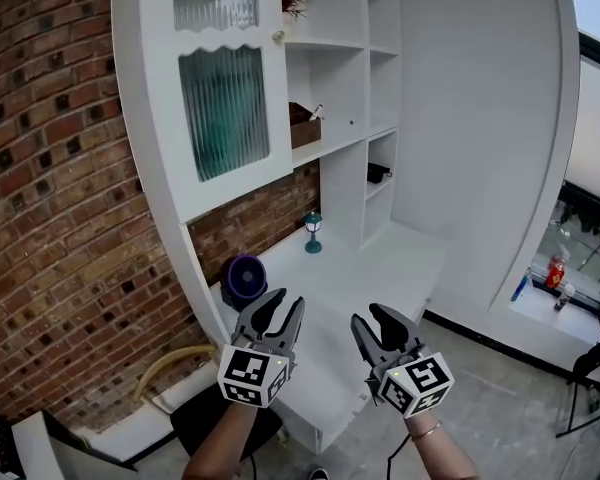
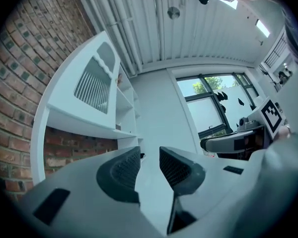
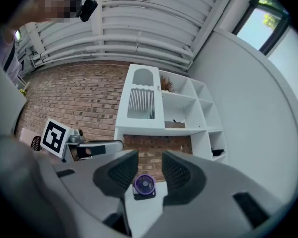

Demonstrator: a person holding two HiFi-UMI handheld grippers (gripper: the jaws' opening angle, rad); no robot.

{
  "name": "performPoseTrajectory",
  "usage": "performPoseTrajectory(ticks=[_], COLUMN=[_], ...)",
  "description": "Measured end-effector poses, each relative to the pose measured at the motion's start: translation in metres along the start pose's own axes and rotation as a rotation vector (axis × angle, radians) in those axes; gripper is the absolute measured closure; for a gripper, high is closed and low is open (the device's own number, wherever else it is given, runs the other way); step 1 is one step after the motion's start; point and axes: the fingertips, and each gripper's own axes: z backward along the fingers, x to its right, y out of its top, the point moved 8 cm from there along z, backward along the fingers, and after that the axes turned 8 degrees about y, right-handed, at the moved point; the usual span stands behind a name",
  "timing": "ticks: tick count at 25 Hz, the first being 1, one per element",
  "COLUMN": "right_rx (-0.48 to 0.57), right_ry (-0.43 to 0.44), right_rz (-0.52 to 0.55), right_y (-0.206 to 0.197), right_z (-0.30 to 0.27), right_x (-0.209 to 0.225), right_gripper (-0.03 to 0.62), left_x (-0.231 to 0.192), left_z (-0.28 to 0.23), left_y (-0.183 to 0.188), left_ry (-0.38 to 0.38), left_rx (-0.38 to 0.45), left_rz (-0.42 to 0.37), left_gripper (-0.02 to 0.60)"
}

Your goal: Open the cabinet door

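Note:
The white cabinet door (image 1: 225,108) with ribbed glass panels is shut, high at the left of the wall unit; it also shows in the left gripper view (image 2: 94,86) and the right gripper view (image 3: 140,100). Both grippers hang well below and in front of it, over the front of the white counter (image 1: 390,263). My left gripper (image 1: 286,303) (image 2: 150,155) is open with nothing between its jaws. My right gripper (image 1: 372,316) (image 3: 150,160) is open too and holds nothing; through its gap I see the far-off purple fan (image 3: 144,185).
Open shelves (image 1: 345,88) fill the unit right of the door, one holding a brown box (image 1: 305,128). A purple fan (image 1: 243,278) and a small teal lantern (image 1: 312,232) stand on the counter. Brick wall (image 1: 50,188) at left, black chair (image 1: 215,423) below, windows at right.

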Motion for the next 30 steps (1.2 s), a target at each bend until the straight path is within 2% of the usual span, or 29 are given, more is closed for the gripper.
performPoseTrajectory(ticks=[13, 18, 21, 30], right_rx=[0.121, 0.164, 0.175, 0.229], right_ry=[0.072, 0.118, 0.159, 0.264], right_rz=[0.083, 0.118, 0.137, 0.149], right_y=[0.057, 0.079, 0.093, 0.123], right_z=[-0.095, -0.124, -0.144, -0.203], right_x=[0.037, 0.062, 0.075, 0.111], right_gripper=[0.454, 0.454, 0.454, 0.452], left_x=[-0.045, -0.06, -0.068, -0.088], left_z=[-0.074, -0.104, -0.124, -0.18], left_y=[0.074, 0.112, 0.136, 0.19], left_ry=[0.042, 0.098, 0.138, 0.266], left_rx=[0.196, 0.258, 0.287, 0.321], left_rz=[-0.129, -0.21, -0.286, -0.46], left_gripper=[0.476, 0.476, 0.476, 0.474])
